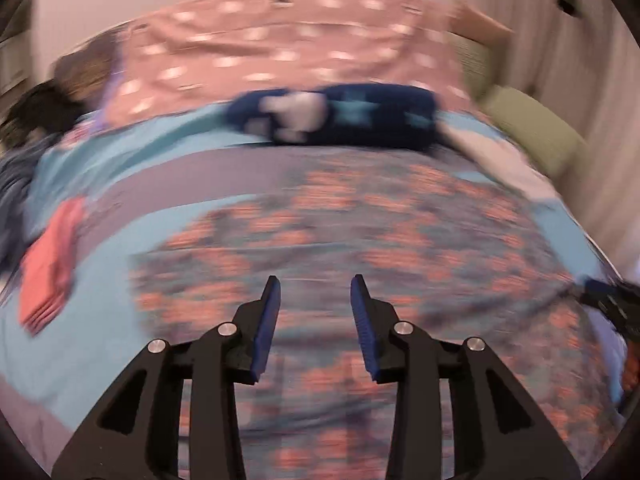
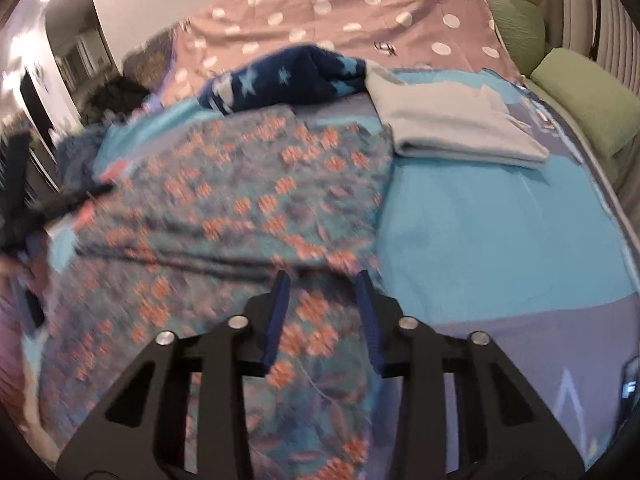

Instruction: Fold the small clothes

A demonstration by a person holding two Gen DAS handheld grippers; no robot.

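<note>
Tongs, left [image 1: 316, 280] and right [image 2: 324, 276], hover with jaws apart and empty over floral garment [image 2: 240, 184] on bed [image 2: 500, 232].

Right gripper [image 2: 322, 280], blue pads parted with nothing between, hangs at lower centre over grey-blue orange-flowered cloth [image 2: 240, 200] on light-blue bedsheet [image 2: 500, 232]; folded pale-grey cloth [image 2: 460, 128] upper right.

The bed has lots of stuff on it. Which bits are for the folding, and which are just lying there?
For folding: flowery cloth, left gripper, right gripper.
Just lying: white folded cloth, starry blue bundle, green pillow.
</note>
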